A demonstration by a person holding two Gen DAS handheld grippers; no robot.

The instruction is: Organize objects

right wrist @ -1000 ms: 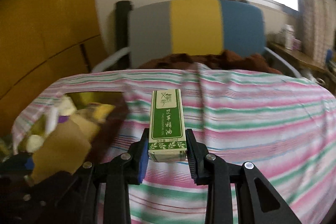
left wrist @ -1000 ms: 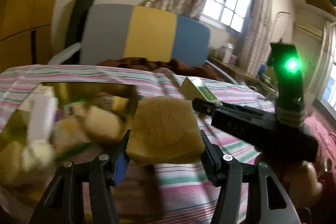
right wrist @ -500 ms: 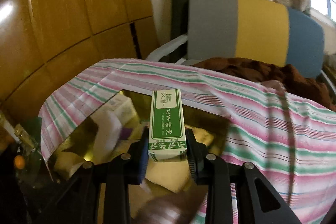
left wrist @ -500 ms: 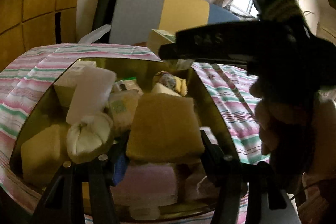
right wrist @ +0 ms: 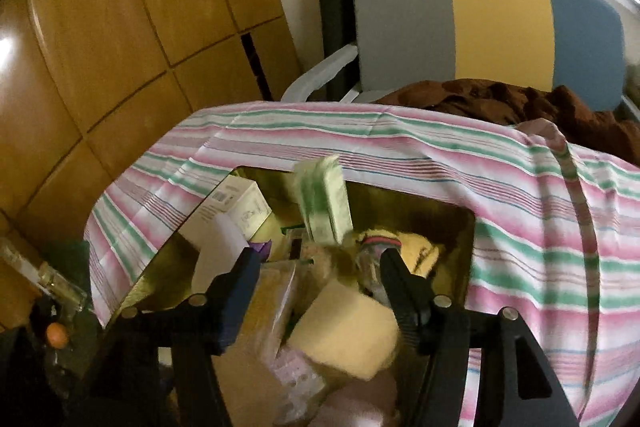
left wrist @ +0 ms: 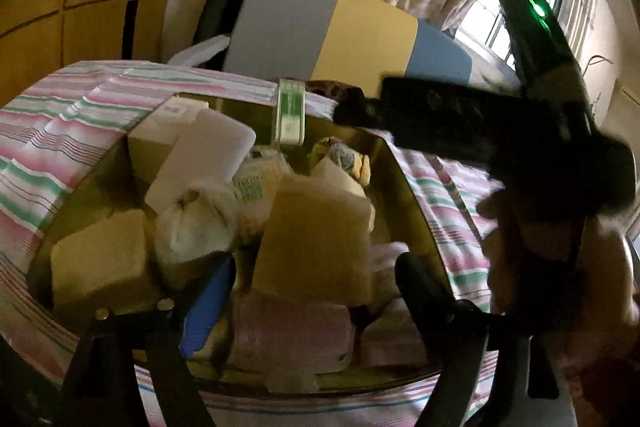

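A gold box full of several items sits on the striped cloth. My left gripper is open above it, and the tan sponge lies free between its fingers on the pile. My right gripper is open over the same gold box. The green-and-white carton is blurred in the air just beyond its fingers, above the box's contents. In the left wrist view the carton shows upright over the box's far side, beside the right gripper's black body.
The box holds a white pad, a white box, a yellow sponge, a pink pack and a tied white bag. A striped cloth covers the table. A grey-yellow-blue chair back stands behind, wooden panels at left.
Both grippers have moved over the gold box and opened. The left one let go of the tan sponge onto the pile. The right one let go of the green carton, which is dropping.
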